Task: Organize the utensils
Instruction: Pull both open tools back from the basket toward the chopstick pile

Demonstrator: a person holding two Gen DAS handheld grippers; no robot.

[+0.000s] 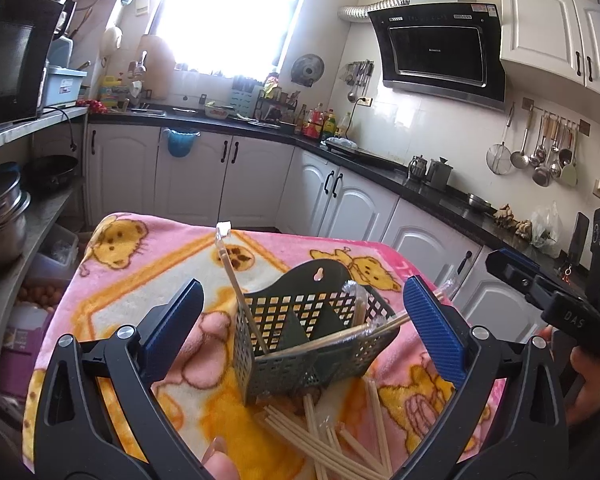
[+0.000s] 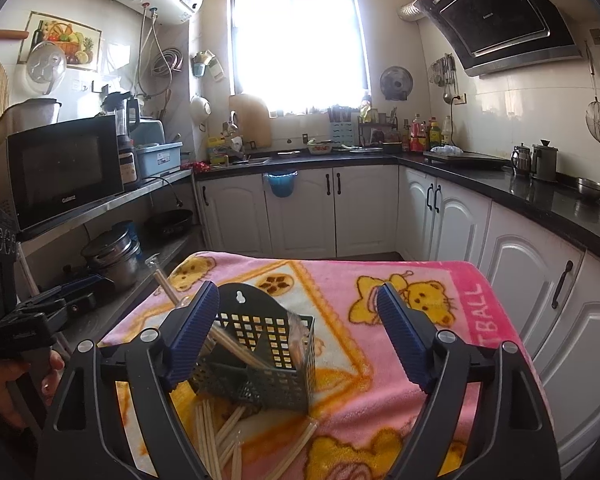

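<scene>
Two grippers, both with jaws spread wide, nothing clamped. Left gripper (image 1: 304,320) straddling a dark perforated caddy (image 1: 300,344) without touching it, pads well clear on either side. Right gripper (image 2: 296,332) likewise released, its left pad just in front of the caddy (image 2: 260,364), its right pad out over bare blanket.

Caddy upright on a pink cartoon-bear blanket (image 1: 148,280) covering the surface, hanging tab with keyhole at the back. Inside, several chopsticks (image 1: 252,316): one leaning up and to the left with a clear wrapper at its tip, others slanting across the compartments toward the right rim, also partly wrapped. More loose chopsticks (image 1: 332,440) scattered on the blanket just in front of the caddy, crossing each other; same pile (image 2: 220,440) seen low in the right wrist view.

A hand (image 1: 588,380) gripping the right tool's handle at the edge of the left view; another hand (image 2: 8,388) on the left tool in the right view. Kitchen cabinets and dark counters behind.
</scene>
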